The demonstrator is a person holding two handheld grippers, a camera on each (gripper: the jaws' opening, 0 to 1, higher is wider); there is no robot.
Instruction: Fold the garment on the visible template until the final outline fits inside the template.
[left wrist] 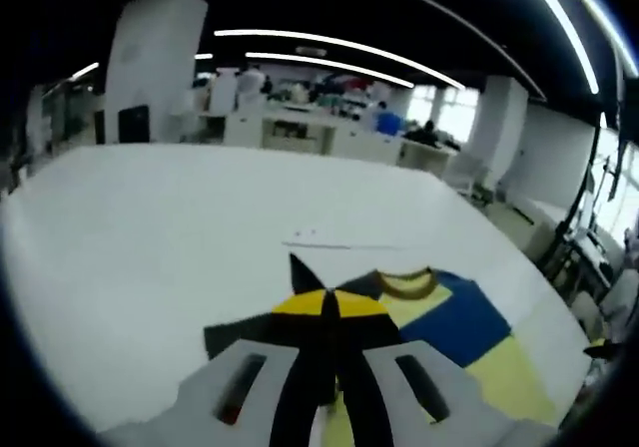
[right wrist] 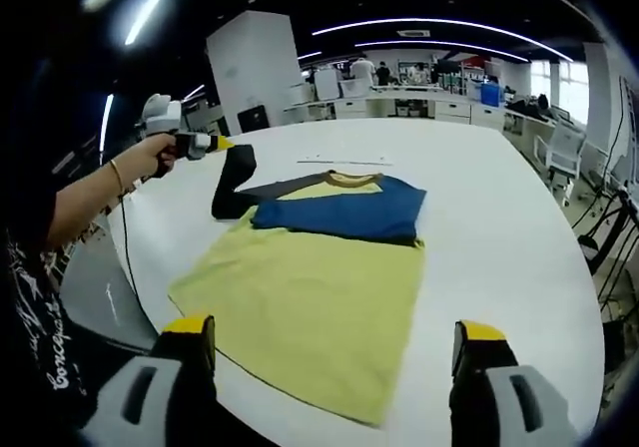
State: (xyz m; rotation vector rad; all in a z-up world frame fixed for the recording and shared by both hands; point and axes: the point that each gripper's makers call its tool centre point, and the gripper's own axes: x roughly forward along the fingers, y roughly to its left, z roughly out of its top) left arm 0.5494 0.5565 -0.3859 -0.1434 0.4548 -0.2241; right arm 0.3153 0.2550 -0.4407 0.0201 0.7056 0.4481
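Observation:
A T-shirt lies flat on the white table (right wrist: 499, 218), with a yellow body (right wrist: 310, 297), a brown-trimmed collar (right wrist: 351, 179) and a blue sleeve (right wrist: 339, 213) folded across the chest. My left gripper (left wrist: 327, 303) is shut on the dark sleeve (left wrist: 240, 332). In the right gripper view, a hand holds the left gripper (right wrist: 222, 145) up at the shirt's far left corner, with the dark sleeve (right wrist: 234, 180) hanging from it. My right gripper (right wrist: 334, 329) is open over the shirt's near hem, holding nothing.
A thin marked strip (right wrist: 339, 161) lies on the table beyond the collar. The person's forearm (right wrist: 95, 193) reaches in from the left. Office chairs (right wrist: 559, 153) stand past the right table edge. A white pillar (right wrist: 255, 68) and desks stand behind.

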